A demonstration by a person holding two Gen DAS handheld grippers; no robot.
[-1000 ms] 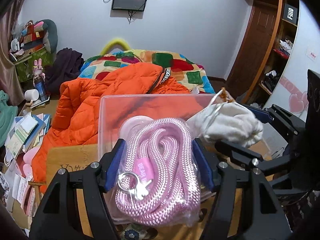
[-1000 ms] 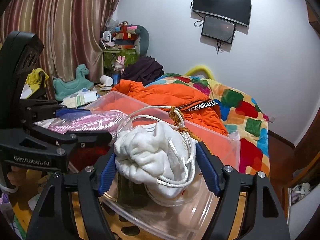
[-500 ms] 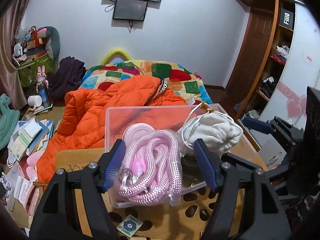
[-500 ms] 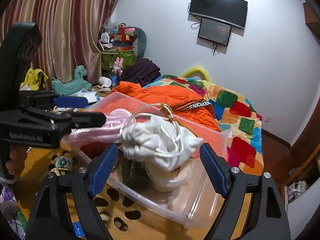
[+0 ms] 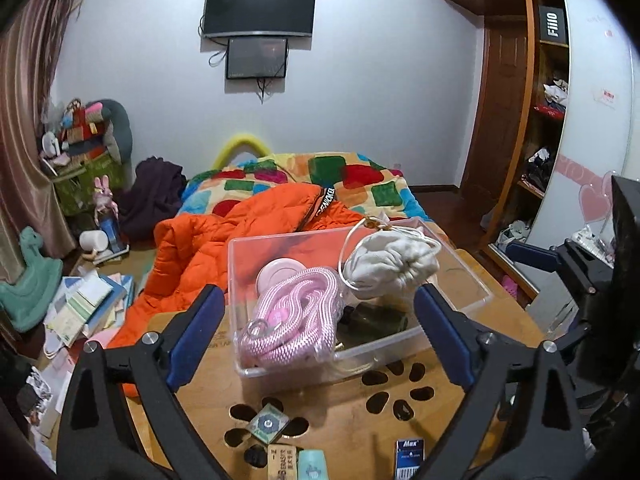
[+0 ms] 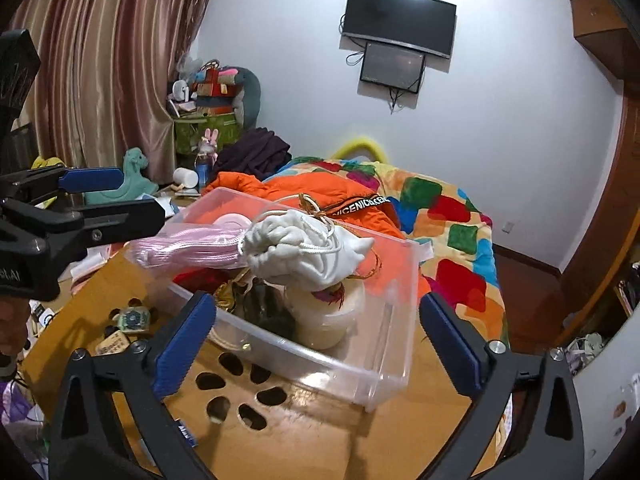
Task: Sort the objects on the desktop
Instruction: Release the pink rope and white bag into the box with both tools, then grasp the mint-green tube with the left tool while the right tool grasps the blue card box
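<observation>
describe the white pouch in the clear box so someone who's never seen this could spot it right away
On the wooden table at the foot of the bed stands a clear plastic box heaped with things. The white drawstring pouch sits on top at its right side, beside the bagged pink rope. It is the only bunched white cloth there, with a pale cord looping off it.

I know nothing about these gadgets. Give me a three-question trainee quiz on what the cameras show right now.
1. True or false: the pink rope lies inside the clear plastic bin.
2. Multiple choice: the white drawstring pouch rests A) on the wooden table, B) atop things in the bin, C) between the right gripper jaws.
3. Fill in: the left gripper jaws stand ____ and hold nothing.

Key: 1 true; 2 B; 3 open.
</observation>
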